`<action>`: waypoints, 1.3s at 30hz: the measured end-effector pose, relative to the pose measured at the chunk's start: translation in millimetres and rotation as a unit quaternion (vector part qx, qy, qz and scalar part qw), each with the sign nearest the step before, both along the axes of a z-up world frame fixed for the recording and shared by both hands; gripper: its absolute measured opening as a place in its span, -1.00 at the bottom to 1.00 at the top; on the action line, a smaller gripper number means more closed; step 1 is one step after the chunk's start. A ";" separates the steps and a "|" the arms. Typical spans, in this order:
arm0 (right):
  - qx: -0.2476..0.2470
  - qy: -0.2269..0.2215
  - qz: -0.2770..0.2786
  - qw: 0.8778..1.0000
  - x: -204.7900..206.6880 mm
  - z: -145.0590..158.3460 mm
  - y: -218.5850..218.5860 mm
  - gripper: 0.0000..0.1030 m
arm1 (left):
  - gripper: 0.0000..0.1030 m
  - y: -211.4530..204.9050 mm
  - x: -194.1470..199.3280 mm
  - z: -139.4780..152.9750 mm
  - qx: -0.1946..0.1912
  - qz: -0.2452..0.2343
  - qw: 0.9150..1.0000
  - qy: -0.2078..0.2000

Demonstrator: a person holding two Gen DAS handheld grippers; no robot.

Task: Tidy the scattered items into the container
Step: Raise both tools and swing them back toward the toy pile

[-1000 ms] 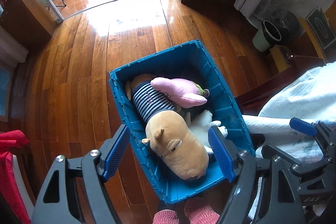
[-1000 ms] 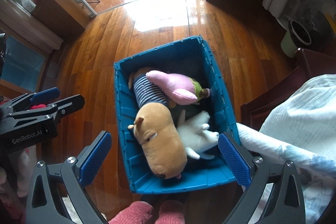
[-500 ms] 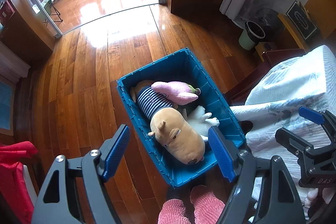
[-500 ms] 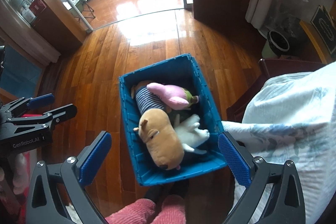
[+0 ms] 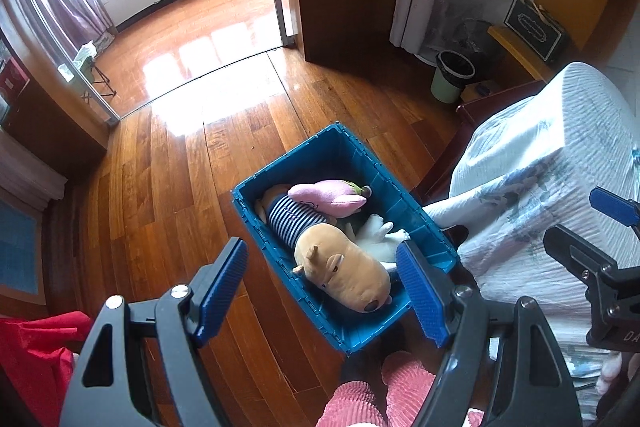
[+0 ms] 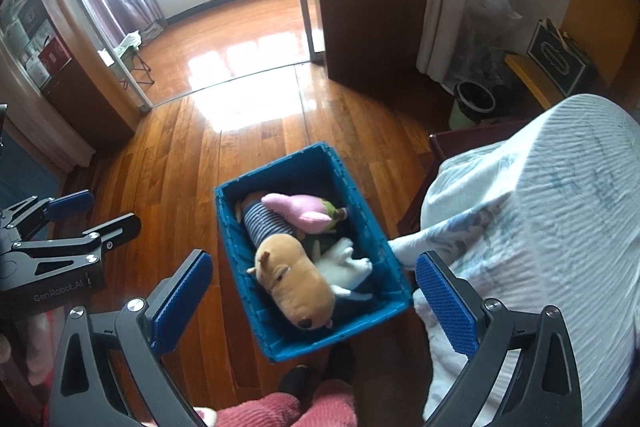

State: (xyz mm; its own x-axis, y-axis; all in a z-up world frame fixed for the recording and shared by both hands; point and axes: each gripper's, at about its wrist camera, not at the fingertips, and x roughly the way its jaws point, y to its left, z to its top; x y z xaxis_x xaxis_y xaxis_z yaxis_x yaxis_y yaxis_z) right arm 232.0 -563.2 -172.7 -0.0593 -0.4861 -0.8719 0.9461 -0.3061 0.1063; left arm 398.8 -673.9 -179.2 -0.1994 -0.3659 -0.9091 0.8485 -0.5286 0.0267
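Blue bin (image 5: 362, 331) sits on the wood floor (image 5: 168, 195), centre of both frames, long side angled toward lower right, just beside the bed sheet (image 5: 532, 163). Ribbed walls, open top.

Inside: tan plush dog (image 5: 340, 269) in a navy-and-white striped shirt, head toward the near end; pink plush (image 5: 326, 197) lying across its back at the far end; white plush (image 5: 378, 237) wedged between the dog and the right wall. All three are touching, all within the rim.

Left gripper (image 5: 322, 291): spread wide, nothing between the blue pads, bottom of the frame above the bin's near end. Right gripper (image 6: 312, 301): also spread wide, holding nothing, same sort of position in its own view.

Hard to make out: the white plush's shape is mostly buried, and a dark patch under it in the right wrist view is unreadable. Pink slippers (image 5: 376, 395) are cut off at the bottom edge. Red cloth (image 5: 32, 351) at lower left is only partly in frame.
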 end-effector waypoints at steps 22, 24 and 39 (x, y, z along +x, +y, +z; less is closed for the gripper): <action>-0.027 0.031 -0.229 0.973 -62.4 55.4 167.7 0.99 | 0.49 119.6 -113.7 53.4 -0.047 -0.224 0.973 0.034; -0.029 0.034 -0.246 0.968 -70.9 58.9 184.1 0.99 | 0.49 135.0 -128.4 59.4 -0.051 -0.243 0.968 0.039; -0.044 0.065 -0.403 0.912 -157.9 92.6 397.6 0.99 | 0.49 315.4 -265.3 92.4 -0.056 -0.388 0.917 0.080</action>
State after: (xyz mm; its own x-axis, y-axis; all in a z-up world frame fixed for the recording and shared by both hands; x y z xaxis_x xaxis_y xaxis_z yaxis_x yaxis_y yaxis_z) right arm 74.2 -165.7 -80.0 -0.5278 -0.3066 -0.7921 0.4244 -0.9030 0.0667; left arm 133.5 -358.4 -86.8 -0.5665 -0.1466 -0.8109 0.2168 -0.9759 0.0250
